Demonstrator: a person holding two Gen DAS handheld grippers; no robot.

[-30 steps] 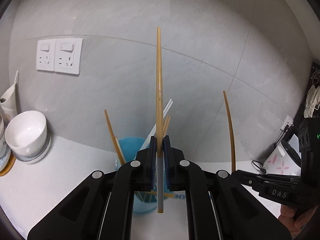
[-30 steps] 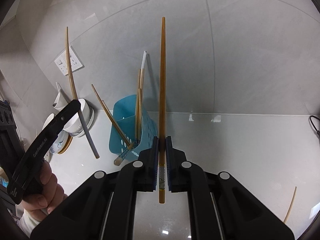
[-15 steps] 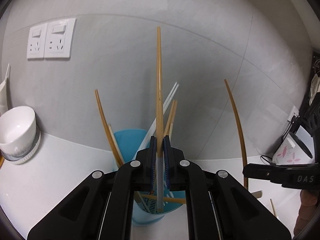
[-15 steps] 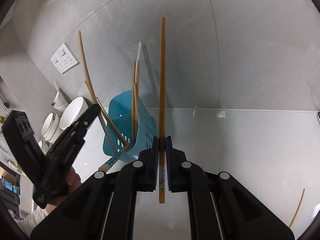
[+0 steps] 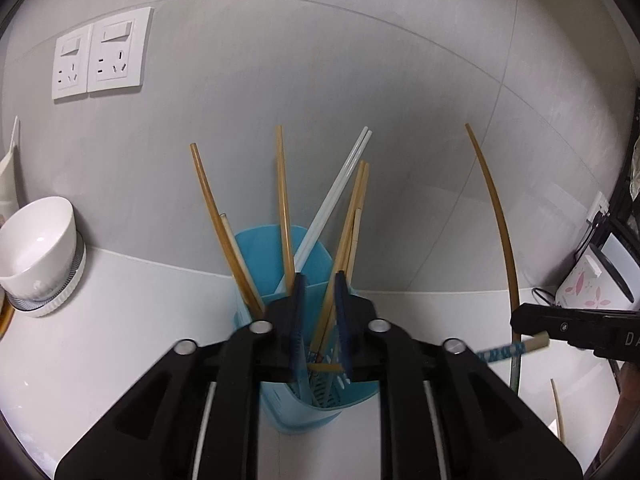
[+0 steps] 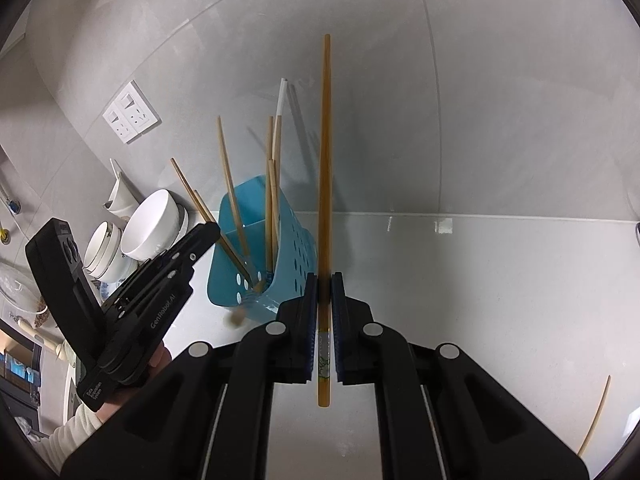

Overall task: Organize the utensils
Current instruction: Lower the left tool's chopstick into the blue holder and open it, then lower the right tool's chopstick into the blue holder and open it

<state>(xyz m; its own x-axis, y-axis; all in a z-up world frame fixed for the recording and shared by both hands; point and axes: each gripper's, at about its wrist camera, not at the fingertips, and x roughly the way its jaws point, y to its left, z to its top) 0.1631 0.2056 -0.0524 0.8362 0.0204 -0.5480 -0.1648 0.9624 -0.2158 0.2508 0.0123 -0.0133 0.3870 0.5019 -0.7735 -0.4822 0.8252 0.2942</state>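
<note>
My left gripper hangs just above the near rim of the blue holder, and its jaws have just been opening: they now stand a narrow gap apart with no pad pressing on anything. The chopstick that stands nearly upright in the holder, leaning a little to the left, sits free among the other chopsticks. Those fan out, some tilted left, a white pair slanting up to the right, their thin ends down in the holder.

My right gripper is clamped on a single wooden chopstick. Its long axis runs straight along my fingers, up and away toward the wall, with the patterned butt end poking out below the jaws, near me. From the left camera this chopstick stands to the right of the holder, well apart from it.

The holder stands on the white surface close to the tiled wall. To its left are white bowls, near the holder's left side; the wall sockets are above them. To the right of the holder the surface lies open as far as the wall joint. One more chopstick lies on the surface at the near right. A rice cooker sits at the far right edge.
</note>
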